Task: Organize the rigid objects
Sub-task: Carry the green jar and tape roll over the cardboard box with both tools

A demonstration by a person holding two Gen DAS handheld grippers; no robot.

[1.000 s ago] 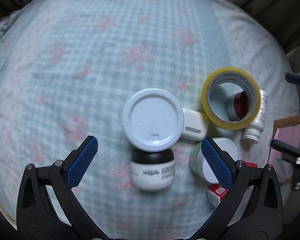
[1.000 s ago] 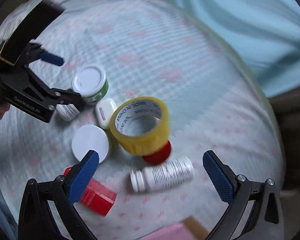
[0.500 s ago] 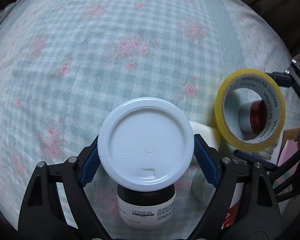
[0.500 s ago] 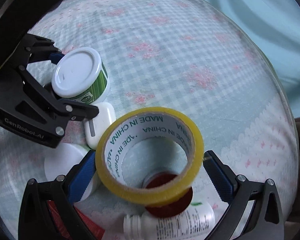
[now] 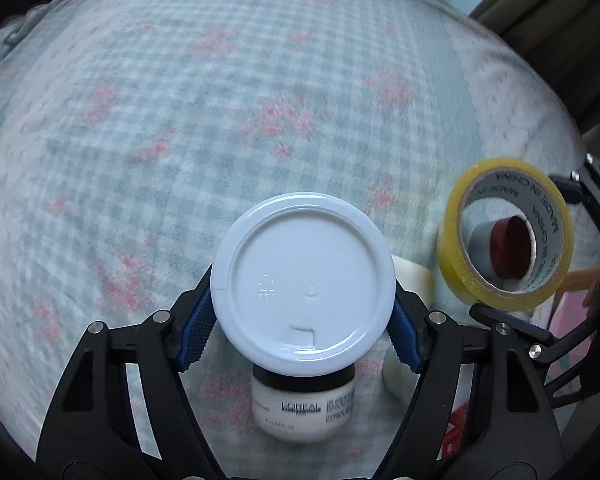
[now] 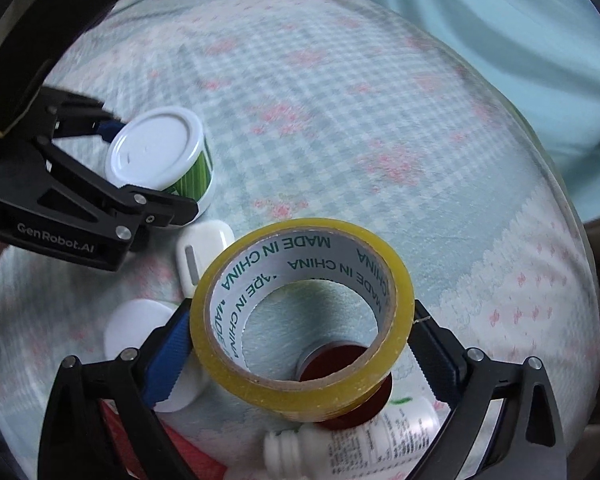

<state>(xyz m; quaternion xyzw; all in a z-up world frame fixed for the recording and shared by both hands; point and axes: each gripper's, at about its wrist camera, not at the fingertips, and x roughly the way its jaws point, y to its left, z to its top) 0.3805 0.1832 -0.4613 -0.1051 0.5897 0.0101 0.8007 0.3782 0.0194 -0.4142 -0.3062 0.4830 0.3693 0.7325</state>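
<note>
**Both grippers loaded: jar in the left, tape in the right**

Left wrist view: the left gripper (image 5: 302, 330) has its blue pads closed against the sides of the white-lidded jar (image 5: 303, 283), and the lid fills the gap between them. The jar looks lifted clear of the bed (image 5: 180, 120), though how far off the checked cover it sits is hard to tell. Right below it stands a L'Oréal pot (image 5: 303, 408), upright on the cover. Over toward the bed's right edge, the tape (image 5: 505, 232) hangs in the other tool, a red-capped item showing through its hole.

Right wrist view: the right gripper (image 6: 300, 354) is clamped across the tape (image 6: 302, 312), roll held on edge, fingers pressing its yellow outer face from both sides. Behind it, toward the bed's left edge, the jar (image 6: 160, 152) shows green sides in the left gripper (image 6: 112, 168). Below the tape lies the clutter: a white case (image 6: 202, 252) just beside the roll, a white puck (image 6: 140, 328), a red cap (image 6: 342, 364), a bottle (image 6: 364, 436) on its side, and something red (image 6: 188, 452) at the near edge.

The read: this is the carry stage, both picks made, nothing placed yet. Next comes a set-down for each, and that calls for open cover away from the cluster. The tape wants laying flat, or it may roll.
</note>
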